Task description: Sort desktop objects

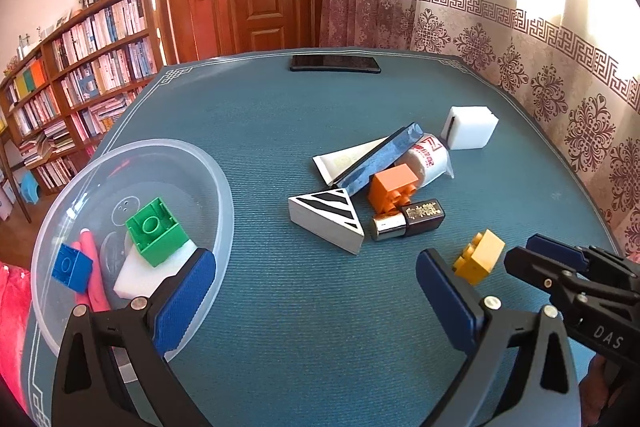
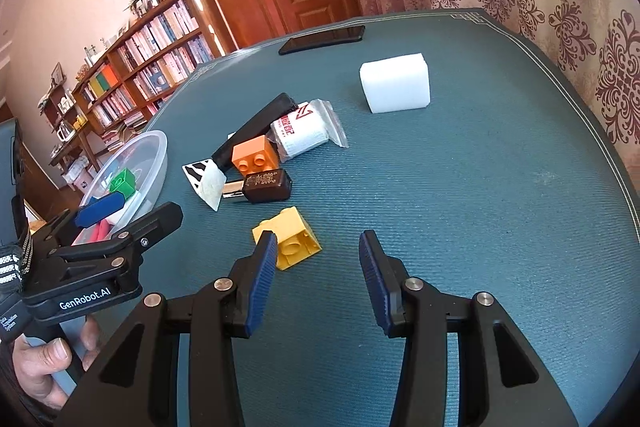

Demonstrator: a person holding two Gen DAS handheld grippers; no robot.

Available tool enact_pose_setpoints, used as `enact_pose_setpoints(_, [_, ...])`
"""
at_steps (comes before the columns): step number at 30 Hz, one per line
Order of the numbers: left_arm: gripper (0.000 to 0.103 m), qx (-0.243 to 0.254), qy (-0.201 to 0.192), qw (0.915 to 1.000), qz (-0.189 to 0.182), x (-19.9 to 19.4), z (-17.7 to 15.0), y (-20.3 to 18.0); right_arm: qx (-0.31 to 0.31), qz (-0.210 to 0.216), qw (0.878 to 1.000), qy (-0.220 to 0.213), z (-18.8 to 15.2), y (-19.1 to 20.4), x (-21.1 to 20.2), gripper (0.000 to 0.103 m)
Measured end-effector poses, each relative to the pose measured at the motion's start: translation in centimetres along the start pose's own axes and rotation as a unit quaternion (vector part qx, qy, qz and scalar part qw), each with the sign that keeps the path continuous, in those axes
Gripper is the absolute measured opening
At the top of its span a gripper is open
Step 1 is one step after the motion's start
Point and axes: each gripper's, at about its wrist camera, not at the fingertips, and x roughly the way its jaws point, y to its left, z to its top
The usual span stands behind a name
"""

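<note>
My left gripper (image 1: 314, 281) hangs low with its blue-padded fingers spread wide, nothing between them. My right gripper (image 2: 318, 259) is parted too, though less widely, its pads empty and pointing forward. From the right wrist view, my left hand (image 2: 44, 367) wraps the grey handle, thumb on top and fingers curled round it. From the left wrist view, the right tool pokes in from the right edge, close alongside.

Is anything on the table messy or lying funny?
Yes. The middle pile is jumbled: a dark blue bar leans across a white tube, and the orange block is tipped on its side. The yellow block also lies tipped, hollow side showing.
</note>
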Motion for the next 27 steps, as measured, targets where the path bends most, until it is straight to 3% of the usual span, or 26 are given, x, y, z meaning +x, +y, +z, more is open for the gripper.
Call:
enact_pose_setpoints(17, [0.101, 0.01, 0.016, 0.9998, 0.012, 5.0, 1.4, -0.8, -0.003, 0.009, 1.0, 0.012, -0.1, -0.3, 0.6, 0.046])
enact_pose_setpoints(27, [0.095, -0.004, 0.01, 0.9994, -0.032, 5.7, 2.1, 0.0, 0.0, 0.007, 1.0, 0.02, -0.1, -0.5, 1.0, 0.046])
